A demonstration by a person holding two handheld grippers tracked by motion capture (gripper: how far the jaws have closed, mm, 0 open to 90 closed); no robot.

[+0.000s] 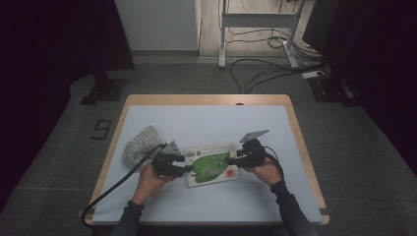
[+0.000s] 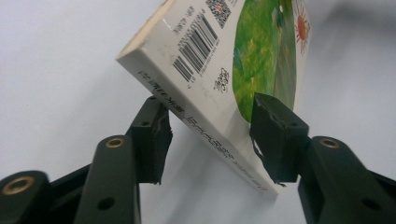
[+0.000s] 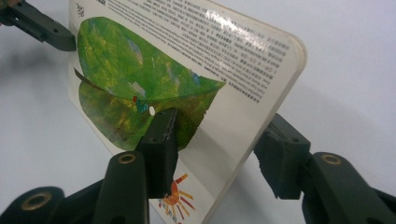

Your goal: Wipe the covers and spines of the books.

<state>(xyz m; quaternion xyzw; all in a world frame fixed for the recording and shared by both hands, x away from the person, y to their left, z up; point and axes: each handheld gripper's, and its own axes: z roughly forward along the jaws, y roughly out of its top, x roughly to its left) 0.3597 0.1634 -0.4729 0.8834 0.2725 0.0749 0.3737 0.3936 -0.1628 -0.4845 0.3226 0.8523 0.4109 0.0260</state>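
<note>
High view: a thick white board book with a green leaf cover sits near the middle of the pale blue table, held between the left gripper and right gripper. A striped grey cloth lies at its left.

Left gripper view: jaws straddle the book's spine edge, clenched on it.

Right gripper view: jaws clamp the book's opposite edge, cover tilted.

Black tool jaws with brass-ringed screw holes; dark sleeves.

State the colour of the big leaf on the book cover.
Green, mottled with yellow, on the book; clearest in the right gripper view.
</note>
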